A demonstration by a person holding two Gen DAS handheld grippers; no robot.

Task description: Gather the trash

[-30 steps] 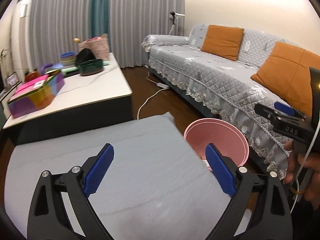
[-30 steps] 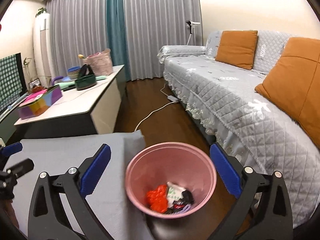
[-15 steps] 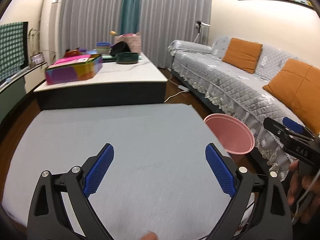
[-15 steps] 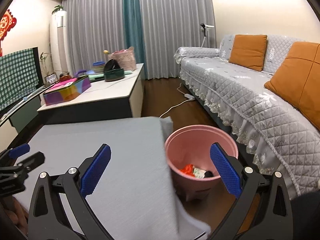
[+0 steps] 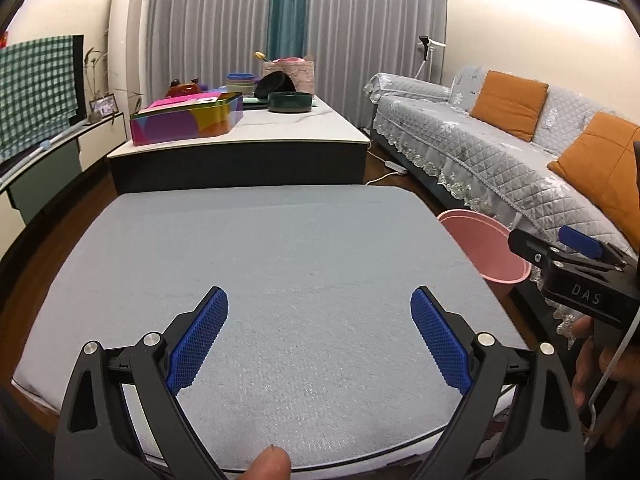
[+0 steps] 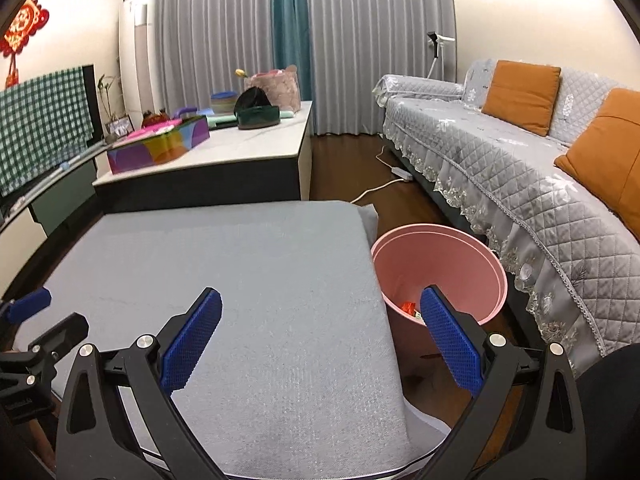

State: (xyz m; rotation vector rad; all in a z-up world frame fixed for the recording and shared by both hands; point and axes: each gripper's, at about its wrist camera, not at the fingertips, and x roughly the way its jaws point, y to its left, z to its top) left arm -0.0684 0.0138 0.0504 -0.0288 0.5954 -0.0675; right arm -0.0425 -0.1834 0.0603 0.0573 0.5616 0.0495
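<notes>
Above the bare grey felt-covered table (image 5: pixel 280 264), both grippers, left (image 5: pixel 318 338) and right (image 6: pixel 318 338), are hovering with fingers spread empty, apparently finishing beside the round pink plastic bin (image 6: pixel 472 256), seeking remaining trash.

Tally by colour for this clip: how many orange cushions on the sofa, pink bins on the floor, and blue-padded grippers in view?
Orange cushions: 2
Pink bin: 1
Blue-padded grippers: 2, left gripper and right gripper
Total: 5
</notes>
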